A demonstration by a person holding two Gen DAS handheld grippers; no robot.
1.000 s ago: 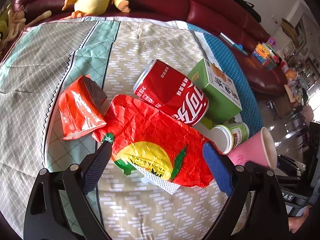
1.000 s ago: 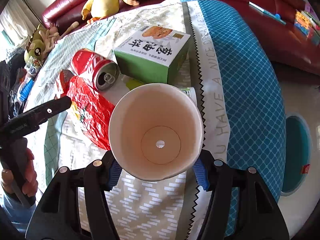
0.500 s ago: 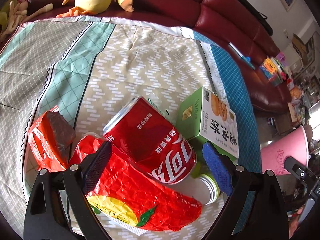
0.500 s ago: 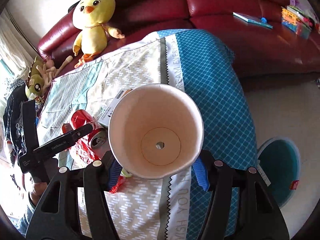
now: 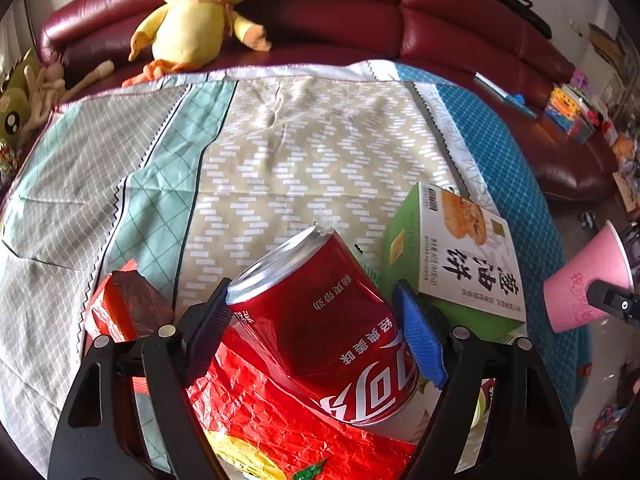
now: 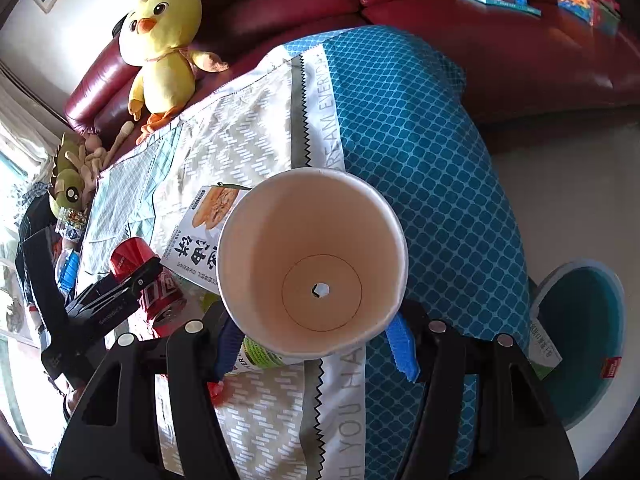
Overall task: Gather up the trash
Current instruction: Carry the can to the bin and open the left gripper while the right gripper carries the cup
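A red cola can (image 5: 320, 320) lies on its side on a crinkled red wrapper (image 5: 280, 420). My left gripper (image 5: 312, 332) straddles the can; its jaws are closing, the pads close beside the can's sides and not visibly pressing. My right gripper (image 6: 316, 344) is shut on a pink paper cup (image 6: 312, 264), held mouth toward the camera above the blue part of the tablecloth (image 6: 420, 160). The cup (image 5: 580, 292) also shows at the far right of the left wrist view. The can (image 6: 160, 292) and the left gripper's fingers (image 6: 116, 296) appear at the left of the right wrist view.
A green biscuit box (image 5: 460, 256) lies right of the can, a small red packet (image 5: 120, 312) to its left. A small green-and-white tub (image 6: 260, 356) sits under the cup. A teal bin (image 6: 580, 340) stands on the floor at right. A yellow plush duck (image 5: 192, 20) sits on the red sofa (image 5: 460, 20).
My left gripper moved forward from over the red wrapper to around the cola can, and its jaws narrowed. My right gripper carried the pink cup right, toward the table edge; the bin came into view.
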